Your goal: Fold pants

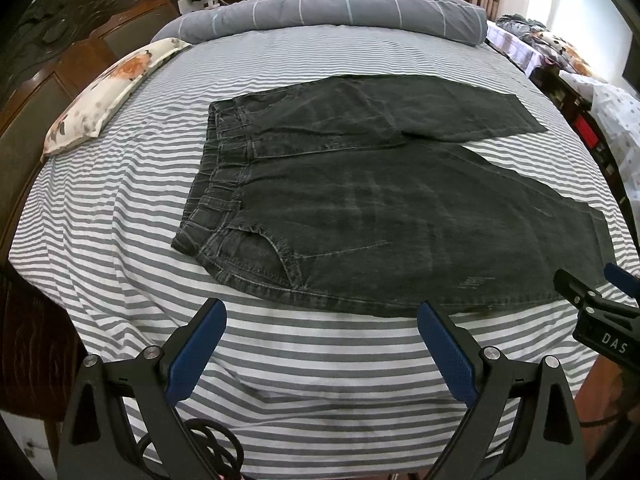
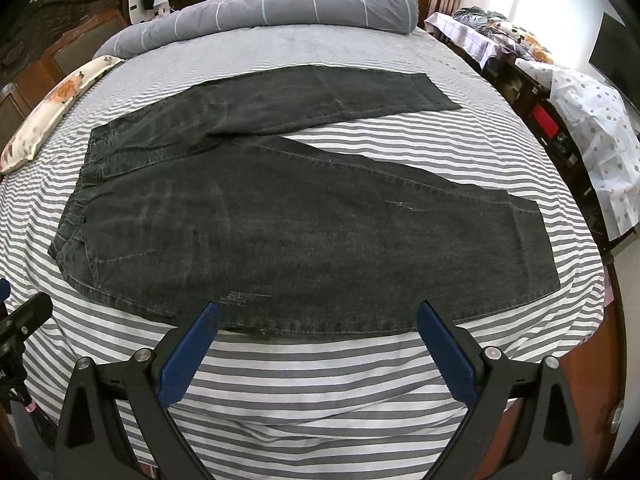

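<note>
Right now the dark pants point(image 1: 360, 204) lie spread flat on the bed point(image 1: 320, 380), on its grey-and-white striped sheet, waistband toward the headboard point(image 1: 60, 80) side at the left and both legs stretching to the right with a narrow wedge of sheet showing between them. Both tongs are spread wide and hold nothing. The left tongs point(image 1: 320, 344) hang above bare sheet just short of the near edge of the pants, below the hip pocket. The right tongs point(image 2: 318, 344) hover at the near leg's outer seam, their left blue pad point(image 2: 192, 352) overlapping the fabric edge in view; contact cannot be told. A floral pillow point(image 1: 108, 88) lies by the headboard, and a rolled grey quilt point(image 1: 328, 14) lies along the bed's far side.
</note>
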